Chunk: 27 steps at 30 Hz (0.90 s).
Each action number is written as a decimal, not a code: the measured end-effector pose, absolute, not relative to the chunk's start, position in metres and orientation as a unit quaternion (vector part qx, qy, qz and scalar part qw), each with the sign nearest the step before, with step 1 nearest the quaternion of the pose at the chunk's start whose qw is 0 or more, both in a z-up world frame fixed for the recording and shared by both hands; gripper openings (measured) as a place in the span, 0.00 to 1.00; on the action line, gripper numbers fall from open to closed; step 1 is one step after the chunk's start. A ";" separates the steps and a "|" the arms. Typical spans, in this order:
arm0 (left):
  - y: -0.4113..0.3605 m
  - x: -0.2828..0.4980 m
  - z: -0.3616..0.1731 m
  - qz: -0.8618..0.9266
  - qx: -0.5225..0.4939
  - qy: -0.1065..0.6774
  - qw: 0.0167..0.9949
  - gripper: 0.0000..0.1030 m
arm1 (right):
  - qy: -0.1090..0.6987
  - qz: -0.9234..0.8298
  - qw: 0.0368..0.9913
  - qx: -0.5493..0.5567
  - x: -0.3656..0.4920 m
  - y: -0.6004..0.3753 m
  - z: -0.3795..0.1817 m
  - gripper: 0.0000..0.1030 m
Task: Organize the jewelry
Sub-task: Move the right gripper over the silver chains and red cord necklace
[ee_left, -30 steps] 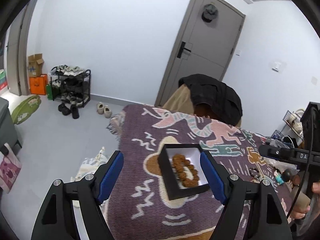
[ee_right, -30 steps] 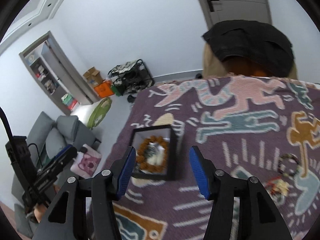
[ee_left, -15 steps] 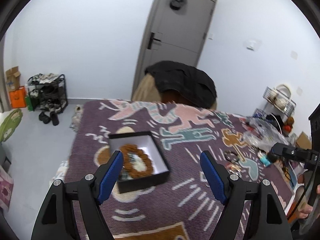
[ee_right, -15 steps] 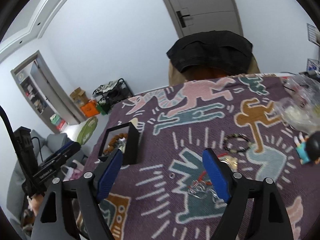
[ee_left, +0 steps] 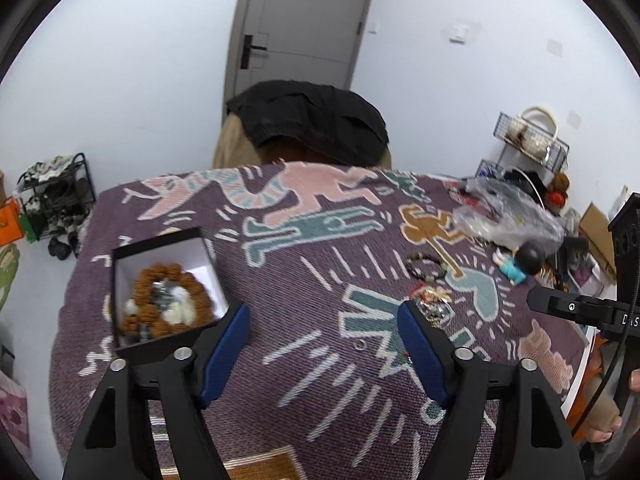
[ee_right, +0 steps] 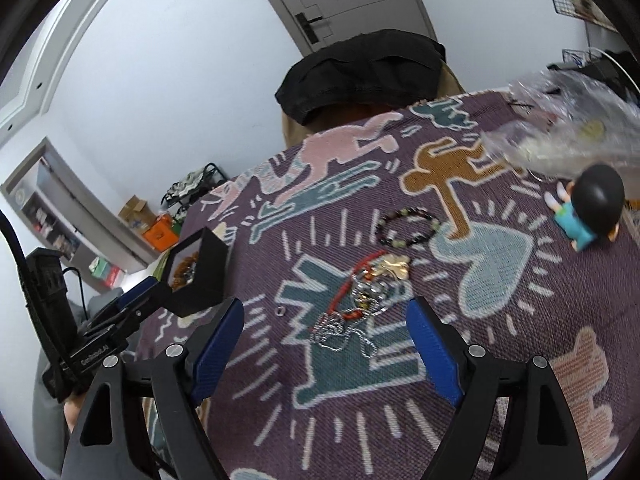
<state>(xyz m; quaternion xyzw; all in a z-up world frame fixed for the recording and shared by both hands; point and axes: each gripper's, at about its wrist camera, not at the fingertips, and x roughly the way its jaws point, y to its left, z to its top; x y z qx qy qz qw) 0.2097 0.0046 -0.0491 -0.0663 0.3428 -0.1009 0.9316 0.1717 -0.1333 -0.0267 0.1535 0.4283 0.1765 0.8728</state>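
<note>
Over the last second both cameras have swung away from the black square box (ee_left: pixel 168 276) toward the loose jewellery on the right of the table. The box, once centred between the left gripper's (ee_left: pixel 322 340) blue pads, now sits off to the left, just beside the left pad. It already holds a brown wooden bead bracelet (ee_left: pixel 166 300) with some pale pieces inside the ring.

The right gripper (ee_right: pixel 326 334) now hovers over a tangled heap of red cord, silver chain and a gold flower charm (ee_right: pixel 366 292), its jaws spread wide and holding nothing; the left jaws are released and empty too. This reads as one piece stored and the next pick being lined up, most likely from that heap.

Beyond the heap lie a dark bead bracelet with green beads (ee_right: pixel 408 226) and, nearer the box, a small silver ring (ee_right: pixel 280 312).

The table is covered by a purple woven cloth with cartoon figures (ee_left: pixel 328 360), soft and textured, so a fine chain may snag. A black-haired toy figure in blue (ee_right: pixel 588 212) and a crumpled clear plastic bag (ee_right: pixel 560 136) sit at the far right. Behind stand a chair draped with a black jacket (ee_left: pixel 308 120), a grey door (ee_left: pixel 304 20) and a shoe rack (ee_left: pixel 56 196).
</note>
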 end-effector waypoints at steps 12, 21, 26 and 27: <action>-0.033 0.245 -0.091 -0.121 -0.035 0.411 0.903 0.33 | 0.438 0.171 0.861 0.193 0.173 -0.147 -0.053 0.77; -0.052 0.261 -0.114 -0.125 -0.020 0.440 0.889 0.32 | 0.453 0.170 0.851 0.204 0.177 -0.144 -0.069 0.73; -0.059 0.267 -0.125 -0.118 -0.003 0.452 0.884 0.32 | 0.457 0.169 0.849 0.204 0.178 -0.144 -0.073 0.73; -0.060 0.268 -0.128 -0.115 0.001 0.454 0.884 0.32 | 0.458 0.168 0.849 0.204 0.178 -0.145 -0.074 0.73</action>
